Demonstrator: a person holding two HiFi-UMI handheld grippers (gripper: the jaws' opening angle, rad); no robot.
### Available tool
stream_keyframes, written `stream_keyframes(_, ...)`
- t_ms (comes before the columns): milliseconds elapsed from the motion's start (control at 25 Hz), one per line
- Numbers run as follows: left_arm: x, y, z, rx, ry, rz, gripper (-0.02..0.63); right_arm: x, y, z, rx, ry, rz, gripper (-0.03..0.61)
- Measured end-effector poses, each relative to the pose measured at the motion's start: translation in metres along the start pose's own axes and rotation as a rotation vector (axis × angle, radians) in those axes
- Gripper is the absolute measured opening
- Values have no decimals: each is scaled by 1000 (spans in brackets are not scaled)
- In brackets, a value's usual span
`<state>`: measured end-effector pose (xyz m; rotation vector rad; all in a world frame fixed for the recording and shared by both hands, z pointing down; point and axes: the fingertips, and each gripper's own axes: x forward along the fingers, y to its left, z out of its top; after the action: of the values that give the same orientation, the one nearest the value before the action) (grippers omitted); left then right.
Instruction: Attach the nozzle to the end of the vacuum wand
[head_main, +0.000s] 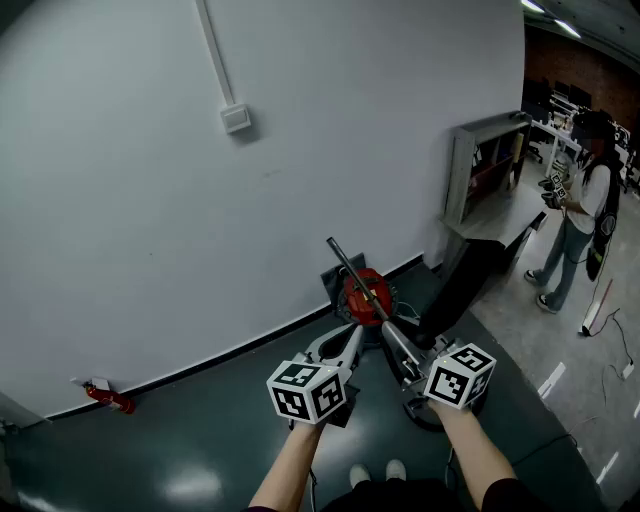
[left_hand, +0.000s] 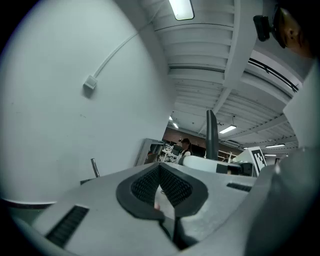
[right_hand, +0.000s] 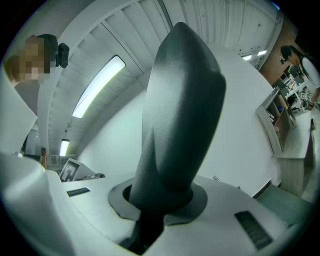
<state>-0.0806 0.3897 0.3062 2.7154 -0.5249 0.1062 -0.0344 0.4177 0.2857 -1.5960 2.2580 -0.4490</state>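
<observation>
A red vacuum body (head_main: 365, 296) stands on the dark floor by the wall, and its thin metal wand (head_main: 343, 260) rises from it, slanting up to the left. The wand's tip (left_hand: 94, 167) also shows in the left gripper view. My right gripper (head_main: 397, 342) is shut on a dark tapered nozzle (right_hand: 177, 115) that stands upright between its jaws. The nozzle (left_hand: 212, 135) is apart from the wand. My left gripper (head_main: 346, 340) is held beside the right one, just short of the vacuum. Its ribbed pads (left_hand: 172, 187) are pressed together with nothing between them.
A white wall with a conduit and junction box (head_main: 236, 119) faces me. A red fire extinguisher (head_main: 110, 400) lies at its base on the left. A grey shelf and desk (head_main: 490, 170) stand at the right, with a person (head_main: 585, 215) beyond them.
</observation>
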Motion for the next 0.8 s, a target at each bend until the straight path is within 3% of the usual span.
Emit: stream_keyframes(800,-4,38,-11,-25,48,-3,3,27,-8,-9,65,-24,-13,55)
